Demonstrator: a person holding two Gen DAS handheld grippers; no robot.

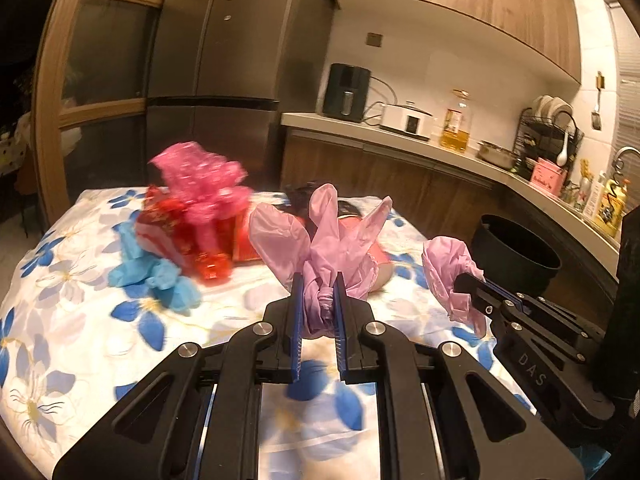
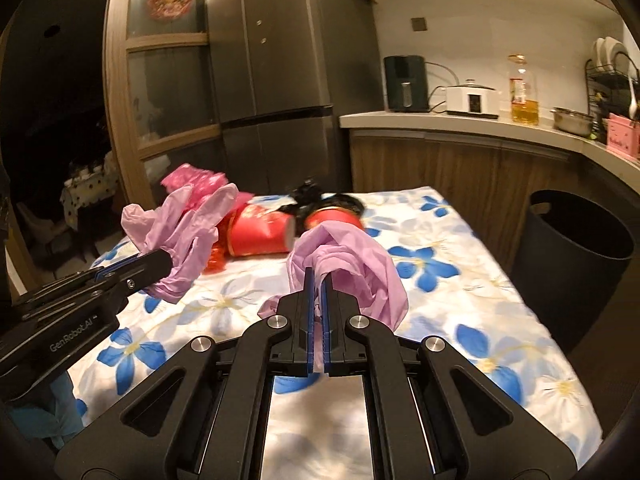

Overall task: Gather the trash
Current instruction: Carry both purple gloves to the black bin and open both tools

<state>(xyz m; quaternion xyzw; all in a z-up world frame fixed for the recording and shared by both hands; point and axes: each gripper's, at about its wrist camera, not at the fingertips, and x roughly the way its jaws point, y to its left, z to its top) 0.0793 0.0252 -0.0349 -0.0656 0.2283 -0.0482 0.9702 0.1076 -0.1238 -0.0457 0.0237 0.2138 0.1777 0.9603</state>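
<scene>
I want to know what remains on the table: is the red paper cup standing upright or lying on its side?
On its side. The red paper cup lies on the flowered tablecloth, its round base facing the right wrist camera.

Both views are fisheye, each mounted just behind its own fingers and looking forward along them, tilted slightly down. The left wrist cam sits low and close over the floral counter (image 1: 72,320), facing the fridge (image 1: 224,60) and the far kitchen worktop (image 1: 360,128), with the right gripper (image 1: 466,280) at its right edge. The right wrist cam faces the same way, with the left gripper (image 2: 166,260) at its left edge. Shared: floral counter, fridge, worktop, black bin (image 2: 576,256).
</scene>
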